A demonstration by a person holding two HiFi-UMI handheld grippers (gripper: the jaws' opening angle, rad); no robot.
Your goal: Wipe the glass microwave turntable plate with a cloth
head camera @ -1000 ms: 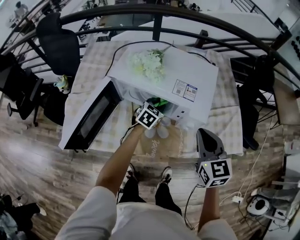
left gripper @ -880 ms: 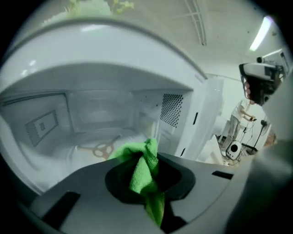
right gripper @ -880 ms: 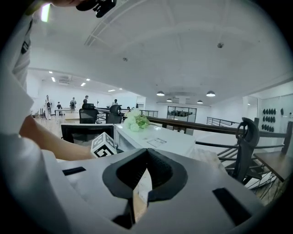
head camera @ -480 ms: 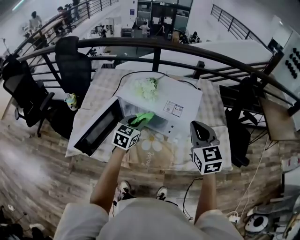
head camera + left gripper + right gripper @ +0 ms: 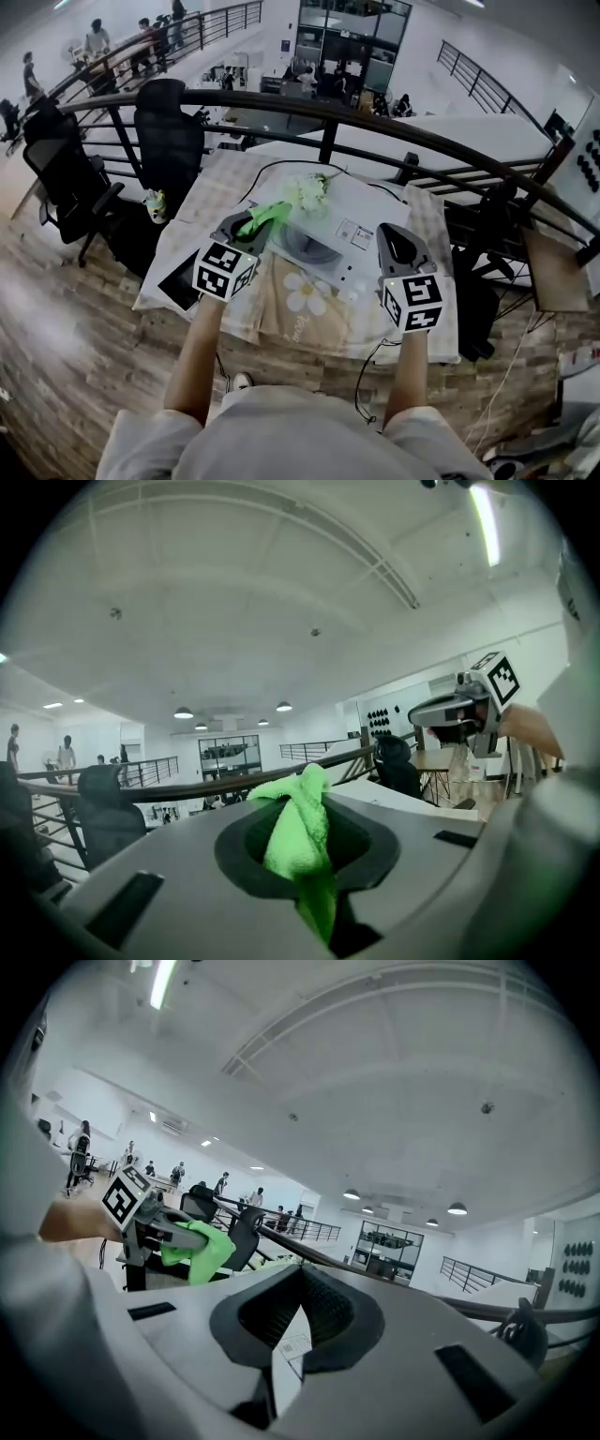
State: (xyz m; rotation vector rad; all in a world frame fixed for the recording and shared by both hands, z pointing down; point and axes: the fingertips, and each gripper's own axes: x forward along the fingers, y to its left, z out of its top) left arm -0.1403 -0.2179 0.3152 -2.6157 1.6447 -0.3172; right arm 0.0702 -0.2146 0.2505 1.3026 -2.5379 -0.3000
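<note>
1. Nearest me, the person's two bare forearms reach out of pale sleeves, one toward 11 o'clock and one toward 1 o'clock. Each ends in a gripper held up above the table.
2. The left gripper [image 5: 246, 230], at 11 o'clock, has its jaws closed tight on a bright green cloth [image 5: 267, 217]. A bunched fold sticks out past the tips toward 1 o'clock, over the microwave's left front corner and clear of any surface.
3. The right gripper [image 5: 398, 242], at 1 o'clock, carries nothing. Its jaws stand only a narrow slit apart, and a bit of the microwave's label shows through the gap.
4. Between the two grippers, a tan placemat [image 5: 300, 309] printed with a white daisy lies on the checked tablecloth [image 5: 211, 187].
5. Just beyond the mat, at 12 o'clock, sits the white microwave [image 5: 361, 211]. Its door [image 5: 176, 281] is swung open toward 9 o'clock, below the left gripper's marker cube.
6. Something pale and curved shows in the open cavity, but I cannot tell from here whether it is the glass turntable plate.
7. A bunch of white flowers [image 5: 309, 190] lies on the microwave's top, on its far left part.
8. Behind the table a dark railing [image 5: 375, 122] curves across, with two black office chairs [image 5: 169, 122] at 10 o'clock.
9. Farthest off, people stand along the balcony toward 11 o'clock.
</note>
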